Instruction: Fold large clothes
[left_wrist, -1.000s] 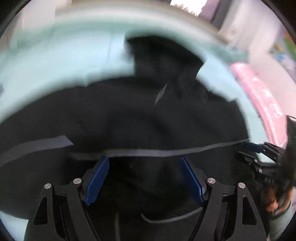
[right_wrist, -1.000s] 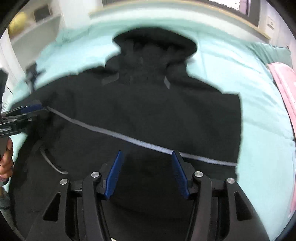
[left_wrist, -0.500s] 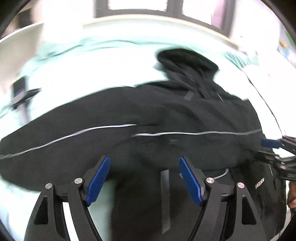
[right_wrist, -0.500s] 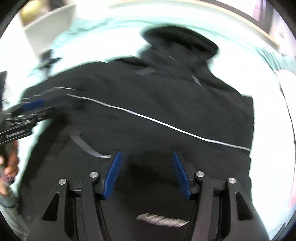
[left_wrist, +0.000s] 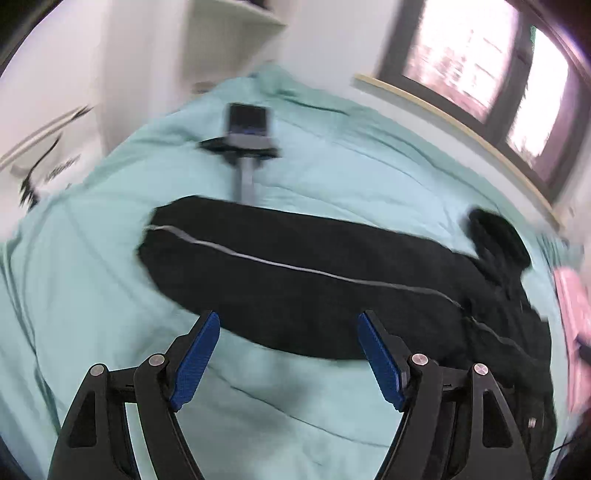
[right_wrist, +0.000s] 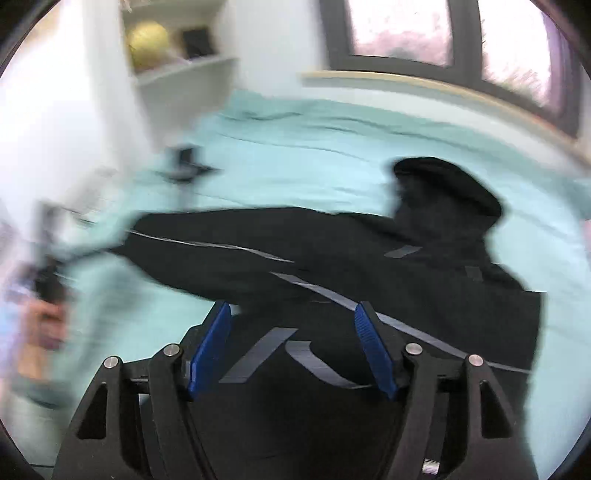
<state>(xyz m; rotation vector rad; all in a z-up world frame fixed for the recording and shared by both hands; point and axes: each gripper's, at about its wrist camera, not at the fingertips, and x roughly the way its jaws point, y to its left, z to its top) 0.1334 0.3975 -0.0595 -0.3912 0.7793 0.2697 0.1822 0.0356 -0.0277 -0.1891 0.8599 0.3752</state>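
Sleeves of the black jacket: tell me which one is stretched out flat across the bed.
The left sleeve, lying straight out over the green bedding with a grey stripe along it. No other sleeve shows spread out beyond the jacket.

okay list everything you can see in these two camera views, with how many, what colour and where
hooded jacket: one, black with thin grey stripes, spread on the bed, one sleeve stretched out sideways
hood: one, black, at the jacket's far end toward the window
bedcover: one, mint green, under the jacket
phone on a stand: one, dark, on the bed beyond the sleeve
pink item: one, at the bed's right edge, too blurred to identify
window: one, dark frame, bright, behind the bed
shelf: white, upper left, holding a yellowish ball and a dark item
left claw: blue pads, open, nothing between them, above the sleeve's near edge
right claw: blue pads, opening, empty, over the jacket body
hand: one, blurred, far left in the right view
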